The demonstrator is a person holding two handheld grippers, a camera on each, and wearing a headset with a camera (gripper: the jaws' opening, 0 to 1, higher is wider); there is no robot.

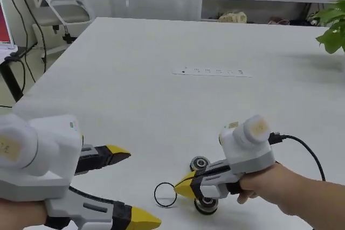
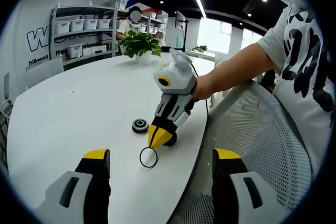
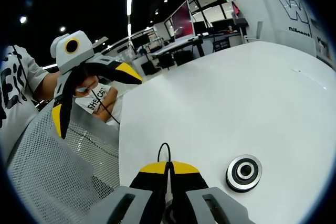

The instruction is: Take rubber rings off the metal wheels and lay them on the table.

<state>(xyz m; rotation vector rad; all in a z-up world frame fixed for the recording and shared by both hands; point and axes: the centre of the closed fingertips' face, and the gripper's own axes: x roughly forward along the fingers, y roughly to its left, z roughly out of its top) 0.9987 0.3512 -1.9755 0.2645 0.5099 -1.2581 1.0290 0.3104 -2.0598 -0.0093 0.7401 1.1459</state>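
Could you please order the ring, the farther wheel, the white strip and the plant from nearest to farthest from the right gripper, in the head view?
1. Ring, pinched at the right gripper's tips.
2. Farther wheel, just beyond the gripper.
3. Strip, mid-table.
4. Plant, far right edge.

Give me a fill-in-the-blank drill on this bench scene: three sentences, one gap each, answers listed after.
1. The right gripper has its yellow-tipped jaws ___ on the thin black rubber ring.
2. The left gripper holds its jaws wide ___, with nothing between them.
3. The white table bears ___ round metal wheels, one beside the right gripper and one partly under it.
Missing words: shut; open; two.
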